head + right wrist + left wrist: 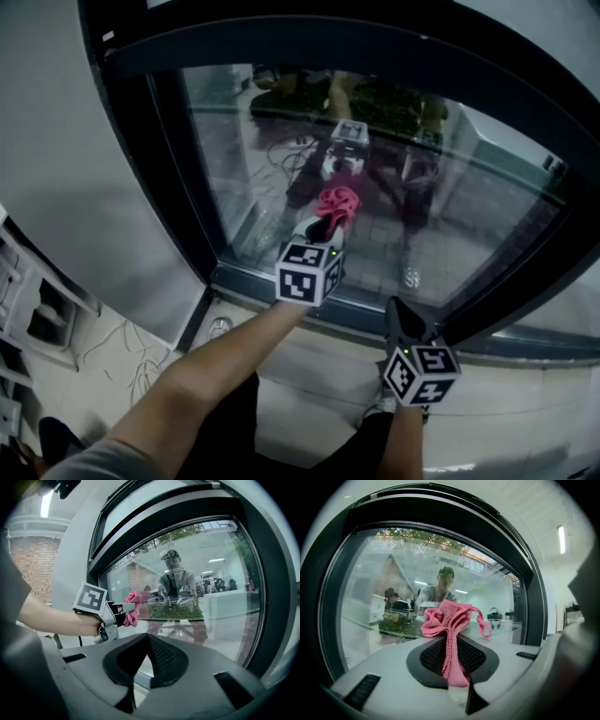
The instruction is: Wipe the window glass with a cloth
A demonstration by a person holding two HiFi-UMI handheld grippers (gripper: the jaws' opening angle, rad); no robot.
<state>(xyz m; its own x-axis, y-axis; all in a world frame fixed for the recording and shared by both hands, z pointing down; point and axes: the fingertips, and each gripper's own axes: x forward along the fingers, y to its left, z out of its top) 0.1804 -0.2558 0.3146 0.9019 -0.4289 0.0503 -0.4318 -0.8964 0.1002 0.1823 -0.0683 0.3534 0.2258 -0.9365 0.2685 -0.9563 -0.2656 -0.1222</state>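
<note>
Here we clamp the cloth (339, 202) in the left gripper (325, 228) close against the window glass (469, 187), the right gripper (401, 314) closed, empty and low; wiping seems barely begun.

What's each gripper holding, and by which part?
The left gripper pinches the pink cloth by its gathered narrow part; the bunched end sticks out ahead. The right gripper holds nothing.
</note>
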